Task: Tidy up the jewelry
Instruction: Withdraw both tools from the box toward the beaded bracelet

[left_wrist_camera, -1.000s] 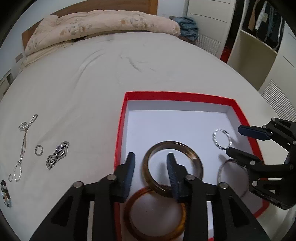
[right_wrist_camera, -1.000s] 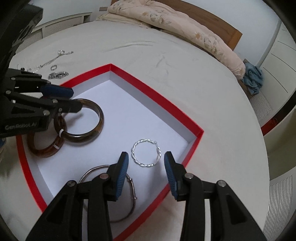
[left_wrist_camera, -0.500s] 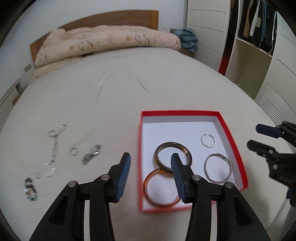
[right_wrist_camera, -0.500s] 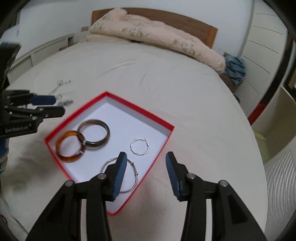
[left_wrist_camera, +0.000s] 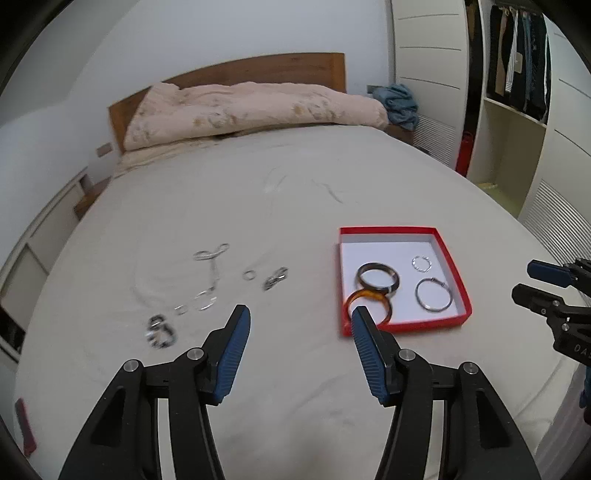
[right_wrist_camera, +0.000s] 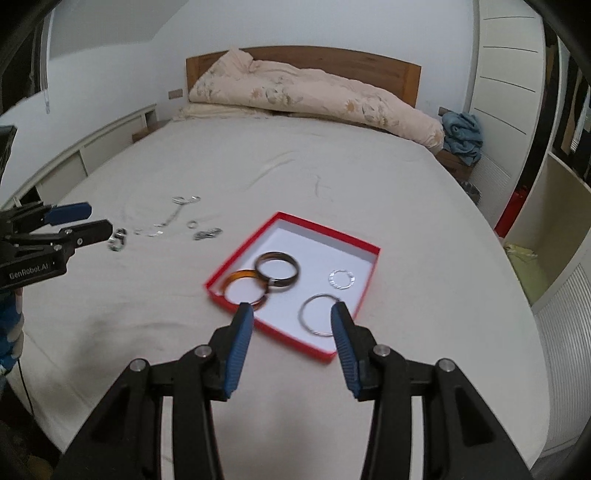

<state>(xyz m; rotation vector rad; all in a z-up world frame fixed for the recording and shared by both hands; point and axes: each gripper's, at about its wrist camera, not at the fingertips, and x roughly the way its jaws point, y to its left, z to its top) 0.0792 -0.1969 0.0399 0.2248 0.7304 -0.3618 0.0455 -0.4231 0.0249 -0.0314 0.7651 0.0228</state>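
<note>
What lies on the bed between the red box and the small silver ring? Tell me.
Left wrist view: one small clump of silver jewelry on the sheet, between the red box and the small silver ring. Otherwise bare sheet.

We are looking across a wide bed (left_wrist_camera: 280, 192) covered in a pale cream sheet, lightly creased near its middle. A wooden headboard (right_wrist_camera: 399, 70) is standing against a plain white wall (left_wrist_camera: 240, 33), and a peach floral duvet (left_wrist_camera: 251, 110) is lying bunched along it. A blue cloth (right_wrist_camera: 461, 136) is sitting crumpled on a low stand beside the bed's far corner. White slatted wardrobe doors (left_wrist_camera: 428, 74) are lining one side, next to an open closet (left_wrist_camera: 517, 66) where dark clothes are hanging. Low white cabinets (right_wrist_camera: 92, 155) are running along the opposite side. Soft, even light is filling the room.
</note>
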